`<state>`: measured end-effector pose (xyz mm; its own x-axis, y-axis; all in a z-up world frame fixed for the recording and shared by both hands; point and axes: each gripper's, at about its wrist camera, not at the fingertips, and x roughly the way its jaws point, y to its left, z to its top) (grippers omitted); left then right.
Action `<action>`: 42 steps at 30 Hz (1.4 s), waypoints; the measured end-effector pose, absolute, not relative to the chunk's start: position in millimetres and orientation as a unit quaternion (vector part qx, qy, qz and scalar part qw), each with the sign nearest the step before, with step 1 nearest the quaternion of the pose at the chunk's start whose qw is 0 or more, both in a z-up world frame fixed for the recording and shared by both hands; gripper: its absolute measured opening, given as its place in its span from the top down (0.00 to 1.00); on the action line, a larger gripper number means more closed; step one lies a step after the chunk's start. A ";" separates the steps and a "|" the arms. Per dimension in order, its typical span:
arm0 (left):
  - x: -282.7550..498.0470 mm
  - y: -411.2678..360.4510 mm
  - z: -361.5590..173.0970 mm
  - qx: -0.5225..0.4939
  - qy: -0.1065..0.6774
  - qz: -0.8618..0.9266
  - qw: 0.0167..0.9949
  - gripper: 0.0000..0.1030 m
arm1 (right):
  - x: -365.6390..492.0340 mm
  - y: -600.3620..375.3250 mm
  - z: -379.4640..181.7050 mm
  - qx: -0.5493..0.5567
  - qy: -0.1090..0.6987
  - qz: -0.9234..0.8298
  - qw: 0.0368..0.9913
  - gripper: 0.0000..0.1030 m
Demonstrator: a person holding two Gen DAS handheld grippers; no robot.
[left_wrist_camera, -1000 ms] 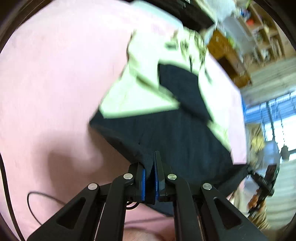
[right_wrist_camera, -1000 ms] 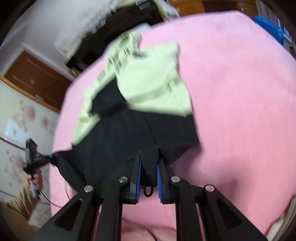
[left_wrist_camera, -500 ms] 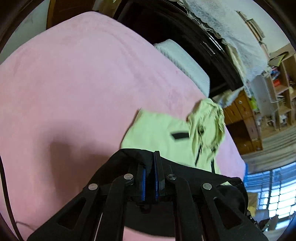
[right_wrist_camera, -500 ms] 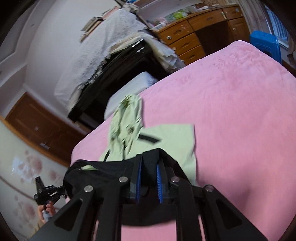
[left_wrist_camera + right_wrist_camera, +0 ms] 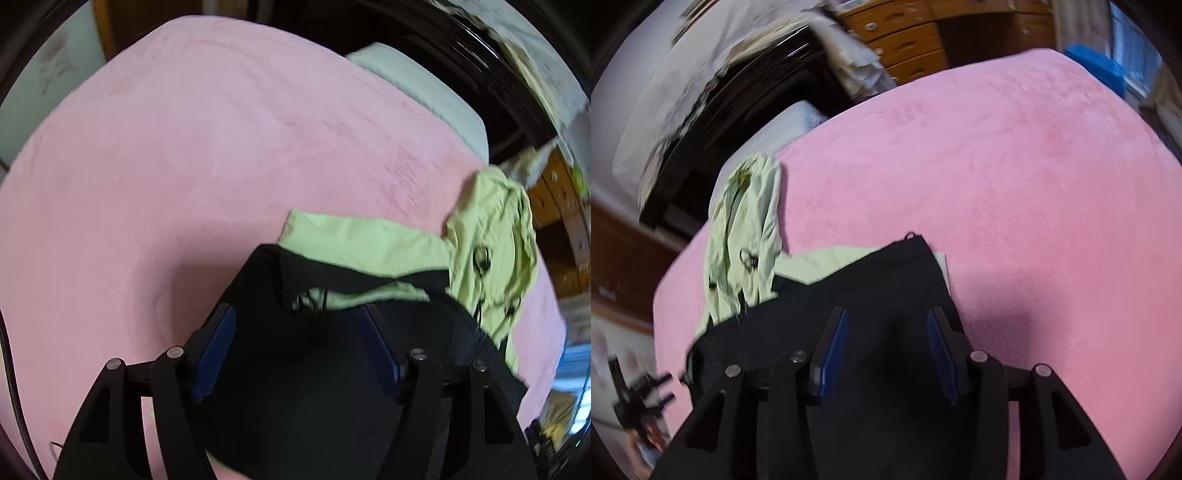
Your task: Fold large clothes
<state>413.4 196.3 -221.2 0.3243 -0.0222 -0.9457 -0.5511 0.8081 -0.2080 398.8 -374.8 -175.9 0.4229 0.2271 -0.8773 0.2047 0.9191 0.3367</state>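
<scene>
A white pillow [image 5: 424,92] lies at one o'clock of the jacket [image 5: 369,240] on the pink blanket [image 5: 184,166]. Left gripper [image 5: 299,325] and right gripper [image 5: 886,332] have just been opening; the jaws stand apart and grip nothing, with black cloth beneath. The cloth's near edge is hidden.

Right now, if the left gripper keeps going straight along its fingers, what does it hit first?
Most likely the black part of the garment, which fills the gap between the open fingers of the left gripper, jaws just opened, pads not pressing it. The pink bed cover lies under it. Depth is unclear.
</scene>
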 end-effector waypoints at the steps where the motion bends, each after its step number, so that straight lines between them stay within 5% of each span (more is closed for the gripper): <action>1: 409.3 193.8 -215.4 -0.243 0.558 0.172 0.775 0.34 | 397.3 -374.3 -175.0 0.191 0.541 0.019 0.819 0.56; 19: 344.7 104.8 -136.3 0.101 0.600 0.163 0.777 0.29 | 342.9 -377.5 -102.3 0.089 0.542 0.110 0.828 0.56; 29: 381.2 126.8 -205.0 0.209 0.553 0.136 0.795 0.29 | 370.8 -370.7 -155.8 0.106 0.550 0.048 0.827 0.56; 42: 427.4 175.9 -271.3 0.159 0.529 0.047 0.833 0.29 | 442.5 -367.0 -223.2 0.124 0.582 -0.093 0.798 0.56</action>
